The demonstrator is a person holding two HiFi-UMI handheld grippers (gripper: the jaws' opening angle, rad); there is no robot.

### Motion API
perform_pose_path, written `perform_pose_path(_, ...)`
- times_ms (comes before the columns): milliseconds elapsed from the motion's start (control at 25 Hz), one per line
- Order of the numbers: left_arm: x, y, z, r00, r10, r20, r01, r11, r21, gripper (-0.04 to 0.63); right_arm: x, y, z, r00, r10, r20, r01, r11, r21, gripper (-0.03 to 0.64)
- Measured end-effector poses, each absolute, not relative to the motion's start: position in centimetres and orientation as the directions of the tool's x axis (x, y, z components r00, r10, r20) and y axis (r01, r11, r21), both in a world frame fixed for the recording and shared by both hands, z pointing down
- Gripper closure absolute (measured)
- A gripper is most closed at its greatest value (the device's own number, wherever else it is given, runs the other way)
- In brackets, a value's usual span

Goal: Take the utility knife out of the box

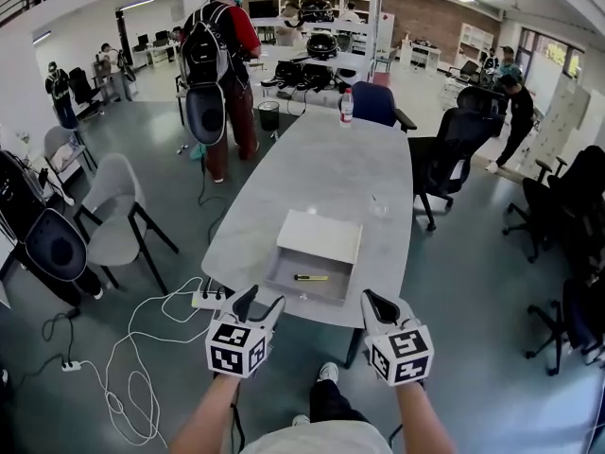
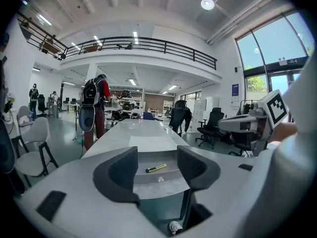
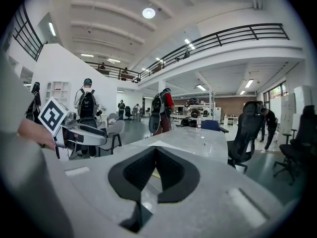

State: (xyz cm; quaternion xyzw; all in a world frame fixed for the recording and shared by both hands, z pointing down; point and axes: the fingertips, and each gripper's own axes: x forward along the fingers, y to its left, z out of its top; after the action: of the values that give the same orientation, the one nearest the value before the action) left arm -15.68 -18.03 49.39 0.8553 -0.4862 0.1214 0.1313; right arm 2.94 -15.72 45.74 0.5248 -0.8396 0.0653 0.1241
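Observation:
On the near end of the long white table (image 1: 331, 173) sits an open grey box (image 1: 323, 259) with its white lid (image 1: 319, 235) lying behind it. Inside the box lies a yellow and black utility knife (image 1: 311, 277), which also shows in the left gripper view (image 2: 156, 168) between the jaws and well beyond them. My left gripper (image 1: 260, 303) (image 2: 157, 163) is open and empty, short of the table's near edge. My right gripper (image 1: 380, 304) (image 3: 156, 170) is shut with nothing in it, at the box's right, also short of the table.
A water bottle (image 1: 346, 107) and a blue chair (image 1: 376, 102) stand at the table's far end. Black office chairs (image 1: 454, 149) line the right side and a grey chair (image 1: 118, 216) the left. A power strip (image 1: 208, 298) with cables lies on the floor. A person with a backpack (image 1: 222, 74) stands far left.

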Motion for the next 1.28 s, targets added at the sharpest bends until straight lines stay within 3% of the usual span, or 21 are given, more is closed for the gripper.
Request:
perform_pose_path(720,-9.0,-27.8,55.5,0.611,-0.559,0.561,-0.658,-0.753,-0.034,0.37,6.6,-26.7,47.2,-0.418,-0.859,0.294,-0.899,0.438,0.001,0.612)
perform_pose_path(1280,-7.2,-30.6,62.2,0.525,-0.307,0.794,-0.391,-0.916,-0.095,0.37,6.8,-31.6,48.3,-0.433,-0.84,0.327,-0.889,0.458,-0.001,0.612)
